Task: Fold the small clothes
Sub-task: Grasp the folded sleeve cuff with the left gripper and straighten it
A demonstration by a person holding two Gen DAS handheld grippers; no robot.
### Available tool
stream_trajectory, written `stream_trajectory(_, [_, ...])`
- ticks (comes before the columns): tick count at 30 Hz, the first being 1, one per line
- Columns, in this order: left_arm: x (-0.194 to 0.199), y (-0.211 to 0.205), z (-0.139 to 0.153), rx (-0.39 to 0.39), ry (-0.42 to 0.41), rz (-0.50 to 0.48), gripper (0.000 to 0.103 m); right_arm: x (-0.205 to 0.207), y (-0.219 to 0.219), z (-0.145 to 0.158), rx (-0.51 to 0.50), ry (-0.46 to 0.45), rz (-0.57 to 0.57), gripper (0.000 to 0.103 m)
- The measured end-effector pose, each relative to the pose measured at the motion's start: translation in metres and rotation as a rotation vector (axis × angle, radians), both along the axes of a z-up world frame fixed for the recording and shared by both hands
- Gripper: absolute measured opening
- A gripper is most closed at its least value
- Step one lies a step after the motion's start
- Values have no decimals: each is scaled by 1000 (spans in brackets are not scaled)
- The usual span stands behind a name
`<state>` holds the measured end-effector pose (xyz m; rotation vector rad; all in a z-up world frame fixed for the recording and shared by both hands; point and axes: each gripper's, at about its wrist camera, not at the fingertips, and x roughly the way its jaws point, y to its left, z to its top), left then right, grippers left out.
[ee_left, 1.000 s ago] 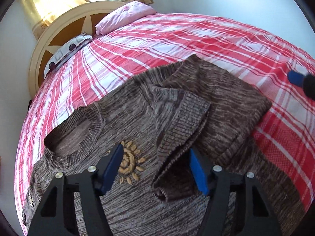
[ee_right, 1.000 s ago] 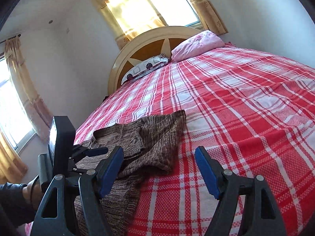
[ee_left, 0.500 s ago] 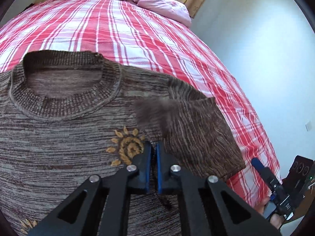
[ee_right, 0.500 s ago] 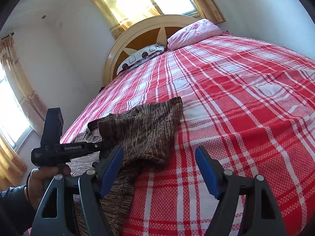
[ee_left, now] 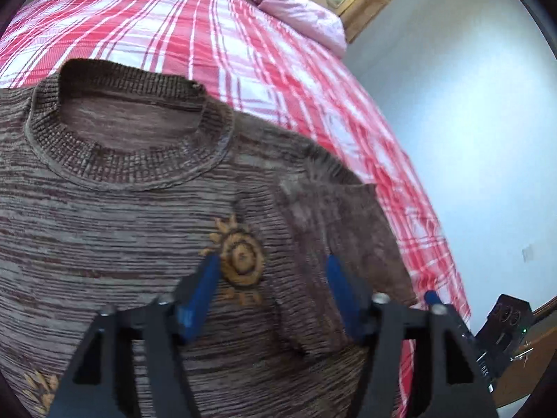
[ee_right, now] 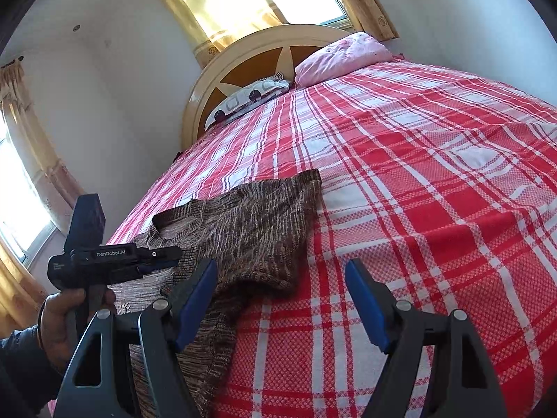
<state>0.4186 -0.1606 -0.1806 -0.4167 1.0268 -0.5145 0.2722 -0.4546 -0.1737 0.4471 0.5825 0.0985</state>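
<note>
A small brown knit sweater with an orange sun emblem lies flat on the bed, collar away from me. Its right sleeve is folded in over the chest. My left gripper is open and empty just above the sweater, its jaws to either side of the emblem and the sleeve edge. In the right wrist view the sweater lies left of centre. My right gripper is open and empty above the bed at the sweater's right edge. The left gripper shows there too, held over the sweater.
The bed has a red and white plaid cover. A pink pillow and a patterned pillow lie at the round headboard. A white wall runs close along the bed's right side.
My left gripper closed on the sleeve cuff, carried it across the chest, then opened and let it go. The sleeve now lies folded over. The right gripper stayed open and barely moved.
</note>
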Motion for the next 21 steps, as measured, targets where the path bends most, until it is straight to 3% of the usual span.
stream_trajectory(2, [-4, -11, 1, 26, -17, -19, 79, 0, 0, 0, 1, 1, -1, 76])
stream_trajectory(6, [-5, -33, 3, 84, -52, -45, 78, 0, 0, 0, -5, 2, 2, 76])
stream_trajectory(7, [-5, -39, 4, 96, -62, -58, 70, 0, 0, 0, -5, 1, 2, 76])
stream_trajectory(8, [-5, -47, 5, 105, -74, -85, 47, 0, 0, 0, -6, 1, 2, 76])
stream_trajectory(9, [-5, -51, 3, 110, -70, -105, 34, 1, 0, 0, -5, 2, 1, 76])
stream_trajectory(10, [-4, -57, -1, 117, -52, -133, 7, 1, 0, 0, -4, 2, 2, 76])
stream_trajectory(13, [-8, -60, 2, 167, -92, -119, 5, 1, 0, 0, -3, 3, 4, 76])
stream_trajectory(16, [-10, -46, 11, 135, -102, -110, 5, 1, 1, 0, -1, 3, 6, 76])
stream_trajectory(21, [-14, -20, 32, 161, -151, -103, 5, 1, 1, -1, -6, 7, 5, 76])
